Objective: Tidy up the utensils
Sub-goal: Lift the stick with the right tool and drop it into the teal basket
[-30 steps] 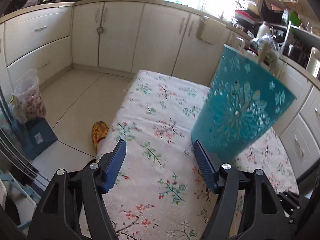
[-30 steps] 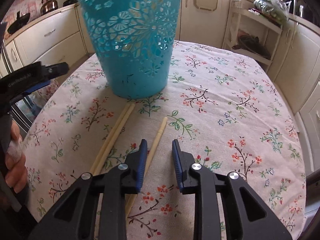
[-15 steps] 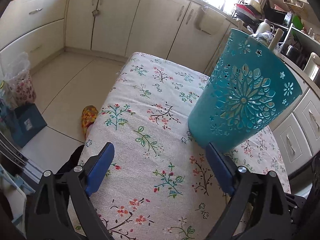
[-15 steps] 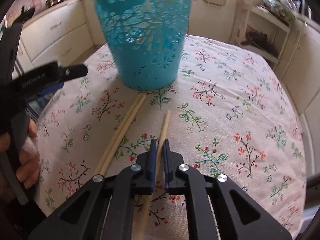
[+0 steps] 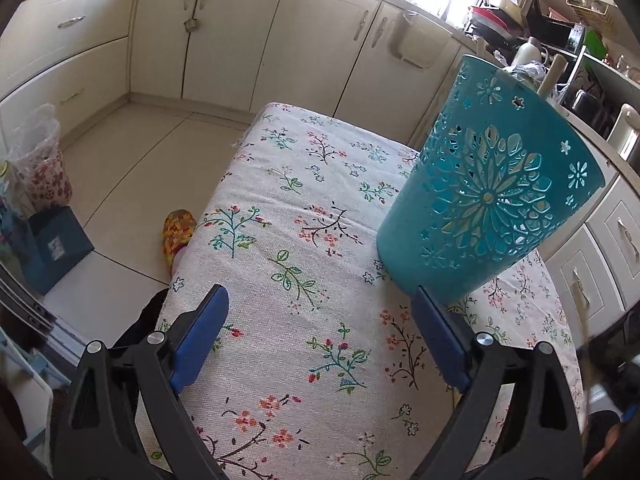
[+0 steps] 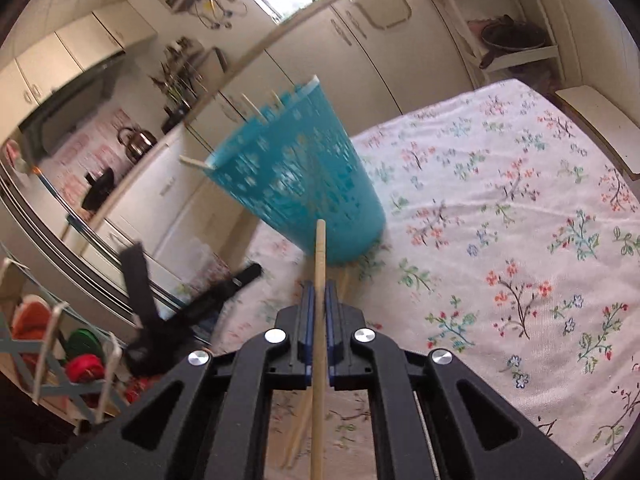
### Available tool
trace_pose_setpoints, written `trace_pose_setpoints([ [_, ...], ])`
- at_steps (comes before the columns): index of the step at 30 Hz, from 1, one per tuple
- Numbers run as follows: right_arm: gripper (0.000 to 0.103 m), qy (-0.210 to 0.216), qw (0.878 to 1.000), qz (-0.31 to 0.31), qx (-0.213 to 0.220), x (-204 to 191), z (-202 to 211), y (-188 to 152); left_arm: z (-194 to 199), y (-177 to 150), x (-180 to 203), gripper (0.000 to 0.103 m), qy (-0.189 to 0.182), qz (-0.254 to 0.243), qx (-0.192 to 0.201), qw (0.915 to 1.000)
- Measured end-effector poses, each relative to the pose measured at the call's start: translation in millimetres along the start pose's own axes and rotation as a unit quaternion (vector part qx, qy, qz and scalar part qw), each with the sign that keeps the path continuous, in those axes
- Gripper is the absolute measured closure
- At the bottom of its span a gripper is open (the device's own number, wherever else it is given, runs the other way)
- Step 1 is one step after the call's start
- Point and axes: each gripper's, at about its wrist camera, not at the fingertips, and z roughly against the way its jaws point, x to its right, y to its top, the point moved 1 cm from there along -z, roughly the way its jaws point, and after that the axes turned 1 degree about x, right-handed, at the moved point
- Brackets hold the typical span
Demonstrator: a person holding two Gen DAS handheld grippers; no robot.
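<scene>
The right gripper [image 6: 319,300] pinches a single wooden chopstick [image 6: 319,264] between its blue pads [image 6: 307,320], pressed nearly together. The stick runs lengthwise through the grip: its forward tip projects just past the fingertips toward the base of the teal perforated utensil holder [image 6: 296,184], and its rear length passes back under the gripper body. Further chopsticks [image 6: 298,428] lie on the floral tablecloth [image 6: 500,240] directly below, near the holder's foot. Several sticks already stand in the holder, their ends showing above its rim.

Risk: the grip appears to sit nearer the forward end, so the long rear portion could lever the stick and let it pivot or slide between the pads as the wrist tilts. The tip points at the holder's wall, not its mouth; unless it is raised and turned over the rim, it is likely to strike the side and push the light basket across the cloth. The tip could also catch in one of the cut-out holes.

The left gripper [image 5: 320,328] has its fingers spread wide with nothing between them. The holder [image 5: 492,196] sits just beyond its right fingertip, apparently not touching, so it seems unbraced against a push.
</scene>
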Motion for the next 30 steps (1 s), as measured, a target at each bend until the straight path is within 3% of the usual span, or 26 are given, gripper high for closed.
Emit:
trace_pose_setpoints([
  [5,0.097,0.04,0.998,0.009,0.055,-27,16,37,0,-1,5,0.015,0.003,-0.011,-0.001,0.9999],
  [8,0.097,0.057,0.992,0.032,0.107,-56,19,77,0,-1,6,0.015,0.002,-0.013,0.0,0.9999],
  [15,0.097,0.017,0.979,0.08,0.186,-100,-28,159,1,0,2,0.014,-0.009,-0.004,0.003,0.9999],
  [17,0.097,-0.008,0.978,0.086,0.191,-103,-47,175,0,1,1,0.014,-0.013,0.001,0.003,0.9999],
  [23,0.097,-0.072,0.977,0.106,0.173,-102,-80,180,0,1,-3,0.014,-0.023,0.009,0.003,0.9997],
  [30,0.097,-0.103,0.977,0.14,0.127,-103,-98,169,-1,1,-2,0.014,-0.025,0.006,0.005,0.9997],
])
